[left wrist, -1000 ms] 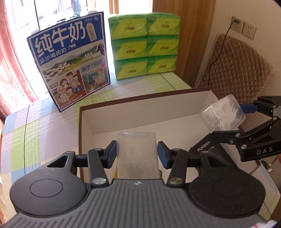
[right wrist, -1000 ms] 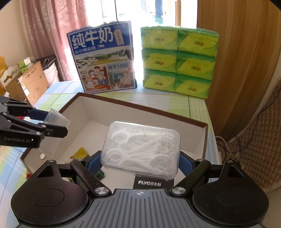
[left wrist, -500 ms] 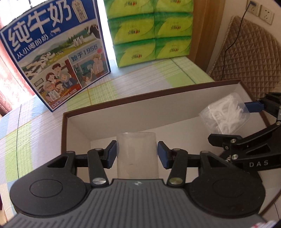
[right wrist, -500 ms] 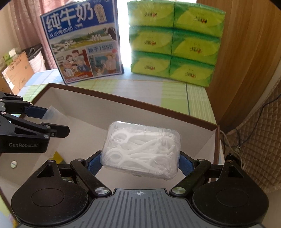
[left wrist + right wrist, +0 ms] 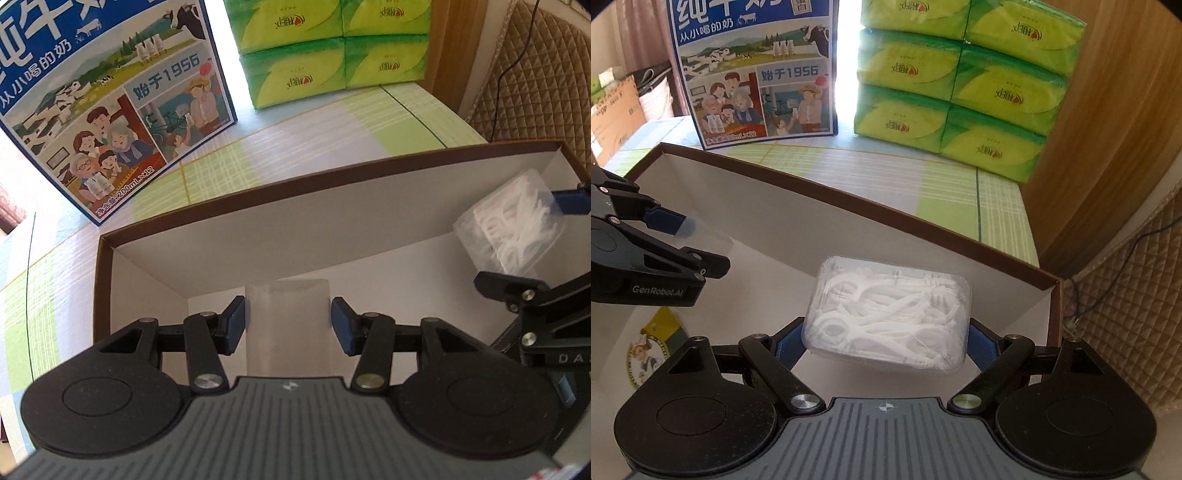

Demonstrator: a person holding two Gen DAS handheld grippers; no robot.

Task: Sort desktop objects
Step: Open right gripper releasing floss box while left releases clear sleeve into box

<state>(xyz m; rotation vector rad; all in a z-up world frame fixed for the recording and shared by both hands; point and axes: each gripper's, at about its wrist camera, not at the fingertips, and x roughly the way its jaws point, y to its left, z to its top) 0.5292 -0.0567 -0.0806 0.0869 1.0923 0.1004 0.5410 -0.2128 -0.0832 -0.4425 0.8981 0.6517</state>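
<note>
Two handheld grippers hang over an open brown-rimmed box (image 5: 288,192) with a white interior, set on a table (image 5: 325,122) covered in a pale green-and-blue plaid cloth. The left gripper (image 5: 288,321) is clamped on a clear plastic cup (image 5: 290,332), its blue pads (image 5: 235,321) pressed to both sides, above the box's left part near the far-left inner corner. The right gripper (image 5: 886,343) grips a clear case of white floss picks (image 5: 890,317) by its ends, held above the floor near the box's right wall. A yellow-and-green packet (image 5: 652,343) lies on the box floor at the left, beneath the left gripper. Beyond the box's far rim, toward the table's far edge, a blue milk carton (image 5: 757,70) stands beside stacked green tissue packs (image 5: 960,81).
</note>
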